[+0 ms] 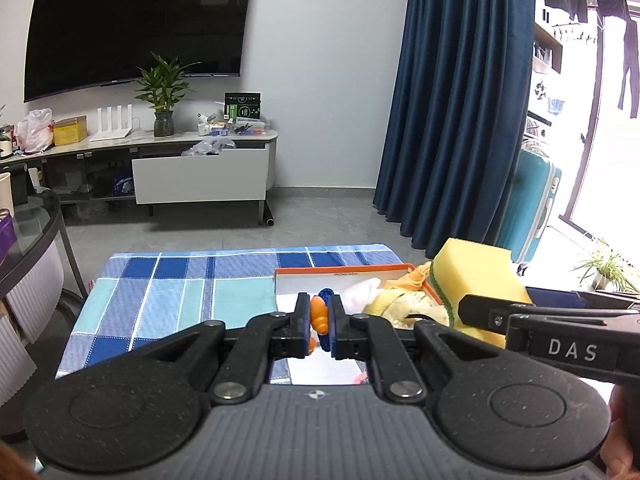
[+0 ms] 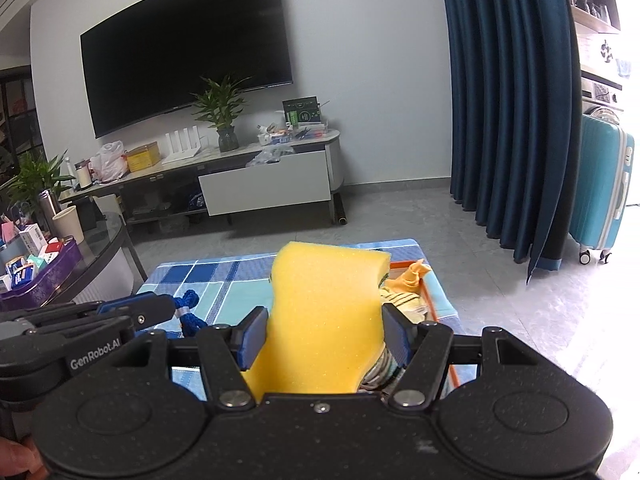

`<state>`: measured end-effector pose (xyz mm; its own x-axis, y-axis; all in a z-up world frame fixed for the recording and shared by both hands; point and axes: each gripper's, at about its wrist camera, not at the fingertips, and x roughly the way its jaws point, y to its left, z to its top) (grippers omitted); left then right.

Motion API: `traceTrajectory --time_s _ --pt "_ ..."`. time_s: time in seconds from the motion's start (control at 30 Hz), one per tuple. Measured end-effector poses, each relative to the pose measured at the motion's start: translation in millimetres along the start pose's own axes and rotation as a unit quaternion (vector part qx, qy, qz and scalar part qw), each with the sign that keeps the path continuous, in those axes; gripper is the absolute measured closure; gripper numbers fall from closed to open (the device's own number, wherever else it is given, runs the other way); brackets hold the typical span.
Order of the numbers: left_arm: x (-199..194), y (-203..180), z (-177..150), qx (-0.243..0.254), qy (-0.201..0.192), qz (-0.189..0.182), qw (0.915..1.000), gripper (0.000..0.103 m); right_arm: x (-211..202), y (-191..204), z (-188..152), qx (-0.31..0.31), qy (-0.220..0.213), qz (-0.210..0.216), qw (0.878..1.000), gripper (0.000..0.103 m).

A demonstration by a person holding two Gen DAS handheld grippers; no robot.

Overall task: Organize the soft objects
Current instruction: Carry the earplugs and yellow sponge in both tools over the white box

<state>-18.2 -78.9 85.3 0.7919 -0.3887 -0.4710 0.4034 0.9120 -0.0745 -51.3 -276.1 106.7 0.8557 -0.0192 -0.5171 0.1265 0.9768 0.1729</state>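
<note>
My left gripper [image 1: 319, 322] is shut on a small orange and blue rope toy [image 1: 320, 314] and holds it above the near left part of an orange-rimmed box [image 1: 344, 269]. The toy's blue knot also shows in the right wrist view [image 2: 191, 312]. My right gripper [image 2: 326, 332] is shut on a big yellow sponge [image 2: 324, 312] and holds it over the box's right side. The sponge also shows in the left wrist view [image 1: 476, 276]. The box holds a white cloth [image 1: 362, 290], a yellow striped fabric [image 1: 404, 306] and an orange cloth [image 2: 414, 274].
The box sits on a table under a blue checked cloth [image 1: 180, 292]. A glass side table [image 2: 80, 264] with small boxes stands to the left. A TV cabinet [image 1: 200, 172], a blue curtain [image 1: 460, 100] and a teal suitcase [image 2: 604, 184] lie beyond.
</note>
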Motion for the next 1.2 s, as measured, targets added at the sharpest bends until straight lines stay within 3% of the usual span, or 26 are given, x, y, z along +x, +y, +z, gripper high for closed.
traceTrajectory --time_s 0.47,1.2 --pt "3.1 -30.1 -7.9 0.016 0.005 -0.029 0.9994 0.092 -18.8 -30.9 -4.2 0.015 -0.011 -0.024 1.000 0.028" --pt "14.1 -48.2 -13.5 0.030 0.017 -0.051 0.9981 0.091 -10.9 -46.1 -3.8 0.029 -0.004 -0.039 0.999 0.028"
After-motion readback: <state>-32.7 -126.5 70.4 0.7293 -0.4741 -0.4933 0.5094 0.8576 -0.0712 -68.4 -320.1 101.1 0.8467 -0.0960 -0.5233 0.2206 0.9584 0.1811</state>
